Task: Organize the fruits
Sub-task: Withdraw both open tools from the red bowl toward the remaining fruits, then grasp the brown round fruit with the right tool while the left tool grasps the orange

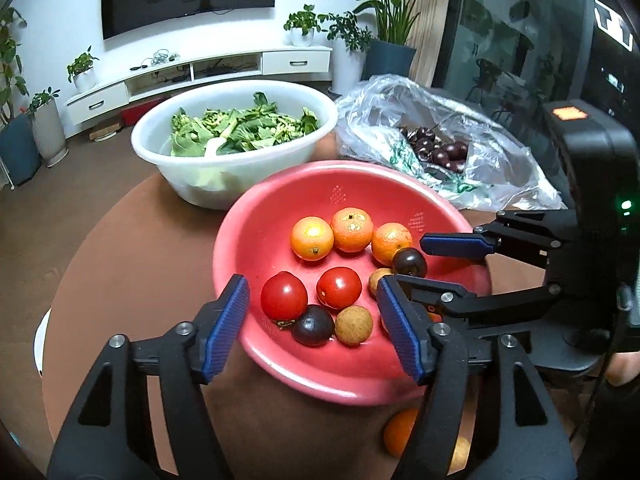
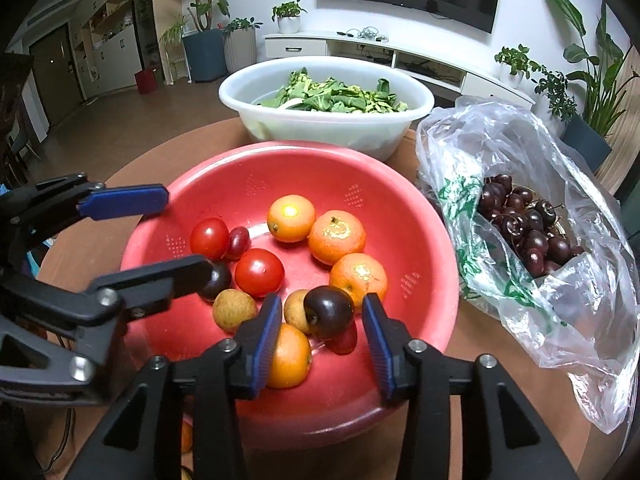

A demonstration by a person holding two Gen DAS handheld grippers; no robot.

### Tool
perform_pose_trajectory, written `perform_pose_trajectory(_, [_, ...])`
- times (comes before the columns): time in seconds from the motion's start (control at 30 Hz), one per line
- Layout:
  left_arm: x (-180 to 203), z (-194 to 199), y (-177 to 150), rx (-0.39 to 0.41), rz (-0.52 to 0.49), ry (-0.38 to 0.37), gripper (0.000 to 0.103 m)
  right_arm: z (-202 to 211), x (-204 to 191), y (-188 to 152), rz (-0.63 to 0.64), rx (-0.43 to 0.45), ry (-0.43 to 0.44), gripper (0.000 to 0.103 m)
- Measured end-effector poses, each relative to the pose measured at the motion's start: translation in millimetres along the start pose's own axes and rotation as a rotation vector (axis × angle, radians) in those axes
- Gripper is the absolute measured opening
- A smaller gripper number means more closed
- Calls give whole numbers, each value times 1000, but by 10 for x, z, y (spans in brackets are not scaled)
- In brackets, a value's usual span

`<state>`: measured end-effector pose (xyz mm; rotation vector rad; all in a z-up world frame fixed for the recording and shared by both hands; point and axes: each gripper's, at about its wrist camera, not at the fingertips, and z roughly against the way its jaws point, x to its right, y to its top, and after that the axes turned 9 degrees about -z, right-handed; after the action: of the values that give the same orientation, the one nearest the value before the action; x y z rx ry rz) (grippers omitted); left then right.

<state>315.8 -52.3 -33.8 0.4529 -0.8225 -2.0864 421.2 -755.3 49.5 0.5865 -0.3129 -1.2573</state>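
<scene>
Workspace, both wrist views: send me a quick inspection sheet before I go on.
Surface: round brown table, mostly occupied.
Job's things: red basin holding oranges, tomatoes, longans and dark cherries; one dark cherry lies between the right gripper's fingers; plastic bag of more cherries.
Clutter: white basin of leafy greens; orange outside the red basin.
Grippers: left gripper open; right gripper open, nothing gripped.
Cables: black cable by the right gripper.
Surroundings: TV, white cabinet, potted plants.
</scene>
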Motion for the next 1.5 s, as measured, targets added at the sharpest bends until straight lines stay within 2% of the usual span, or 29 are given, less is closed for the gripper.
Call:
perform_pose_trajectory(0.13, [6, 216, -81, 37, 19, 1, 91, 130, 28, -49, -15, 24, 1, 58])
perform_pose_trajectory(0.3, [29, 478, -285, 57, 59, -1, 102, 472, 105, -202, -81, 92, 25, 72])
perform_pose_trajectory(0.4, [79, 617, -435, 62, 73, 2, 102, 654, 139, -386, -121, 119, 51, 76])
perform_pose_trajectory(0.57, [239, 872, -708, 86, 82, 66, 103, 796, 106, -779, -173, 102, 100, 79])
perform_pose_trajectory(0.63, [331, 947, -829, 74, 75, 108, 103, 797, 55, -930, -186, 75, 112, 79])
perform_pose_trajectory(0.77, [523, 1048, -1128, 39, 50, 123, 103, 798, -72, -1193, -187, 46, 128, 79])
perform_pose_trajectory(0.87, [593, 1051, -1367, -42, 71, 97, 103, 758, -199, -1295, -156, 29, 131, 79])
perform_pose_trajectory(1.0, [551, 1227, -1574, -1, 158, 24, 103, 746, -327, -1298, -115, 42, 135, 79])
perform_pose_trajectory(1.07, [526, 1308, -1585, 17, 173, 22, 103, 706, -391, -1272, -89, 37, 128, 75])
perform_pose_trajectory(1.13, [523, 1351, -1578, 17, 167, 30, 103, 659, -453, -1257, -66, 19, 127, 64])
perform_pose_trajectory(1.43, [497, 1328, -1558, 3, 167, 22, 103, 451, -595, -1218, 0, -44, 98, 45])
perform_pose_trajectory(1.5, [493, 1312, -1559, 3, 168, 24, 103, 451, -607, -1234, 8, -43, 92, 44])
